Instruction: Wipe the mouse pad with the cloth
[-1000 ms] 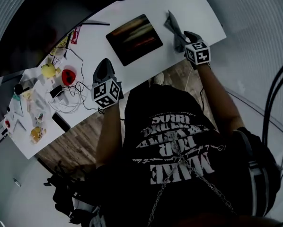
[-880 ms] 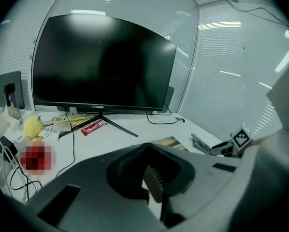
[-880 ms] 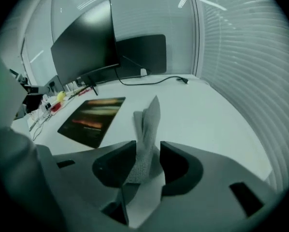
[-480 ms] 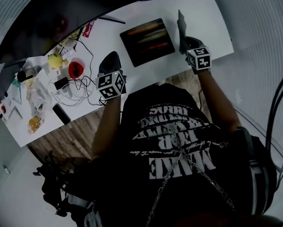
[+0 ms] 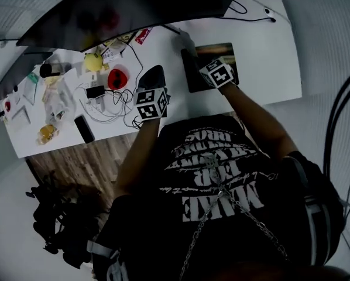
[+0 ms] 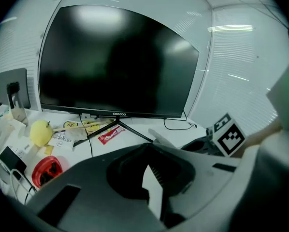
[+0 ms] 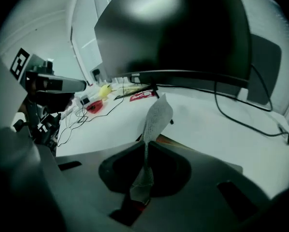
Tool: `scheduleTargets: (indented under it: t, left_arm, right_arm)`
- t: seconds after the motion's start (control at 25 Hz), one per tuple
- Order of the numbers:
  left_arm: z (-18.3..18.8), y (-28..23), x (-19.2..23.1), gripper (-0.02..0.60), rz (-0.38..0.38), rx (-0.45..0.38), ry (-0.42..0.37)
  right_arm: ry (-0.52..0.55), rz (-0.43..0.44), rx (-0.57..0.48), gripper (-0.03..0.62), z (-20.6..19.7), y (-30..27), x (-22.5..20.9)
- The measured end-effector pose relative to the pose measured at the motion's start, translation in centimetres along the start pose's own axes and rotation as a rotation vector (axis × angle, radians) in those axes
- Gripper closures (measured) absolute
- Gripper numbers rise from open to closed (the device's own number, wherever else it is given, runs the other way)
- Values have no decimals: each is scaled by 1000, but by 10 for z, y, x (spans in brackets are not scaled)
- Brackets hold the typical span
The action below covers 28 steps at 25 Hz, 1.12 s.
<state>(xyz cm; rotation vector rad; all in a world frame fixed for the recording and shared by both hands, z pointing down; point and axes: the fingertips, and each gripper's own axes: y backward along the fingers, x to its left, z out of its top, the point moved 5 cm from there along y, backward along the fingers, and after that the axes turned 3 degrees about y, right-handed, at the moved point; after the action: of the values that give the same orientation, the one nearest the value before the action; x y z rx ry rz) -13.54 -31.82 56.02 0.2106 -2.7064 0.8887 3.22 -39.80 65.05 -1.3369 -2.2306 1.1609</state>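
A dark mouse pad [image 5: 225,54] with orange streaks lies on the white desk [image 5: 268,45], and the right hand covers part of it. My right gripper [image 5: 192,52] hangs over the pad's left edge, shut on a grey cloth [image 5: 185,40]. In the right gripper view the cloth [image 7: 156,116] stands up out of the pinched jaws of the right gripper [image 7: 143,175], and a sliver of the pad [image 7: 179,143] shows below it. My left gripper [image 5: 152,78] is near the desk's front edge, left of the pad. The left gripper [image 6: 151,185] shows a narrow gap with nothing in it.
A large dark monitor [image 6: 115,62] on a thin stand fills the back of the desk. Left of the pad lie a yellow ball [image 5: 93,60], a red object [image 5: 117,76], tangled cables [image 5: 107,107], a black phone [image 5: 84,129] and small clutter. A cable [image 7: 241,117] trails at the back right.
My right gripper closed on the cloth at the desk's right, lifted it and swung left over the mouse pad. The left gripper shifted slightly toward the pad.
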Motion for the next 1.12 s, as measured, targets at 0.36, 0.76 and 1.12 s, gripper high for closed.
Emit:
scheduleTargets:
  t: [0.36, 0.76, 1.12]
  left_arm:
    - [-20, 6, 20, 575, 1, 55, -3]
    - [-17, -9, 7, 575, -67, 75, -17]
    - [-12, 10, 0, 575, -45, 43, -21]
  right_arm:
    - [17, 25, 97, 572, 0, -47, 13]
    - [-271, -301, 68, 572, -85, 49, -136]
    - [-33, -91, 24, 572, -24, 37, -24]
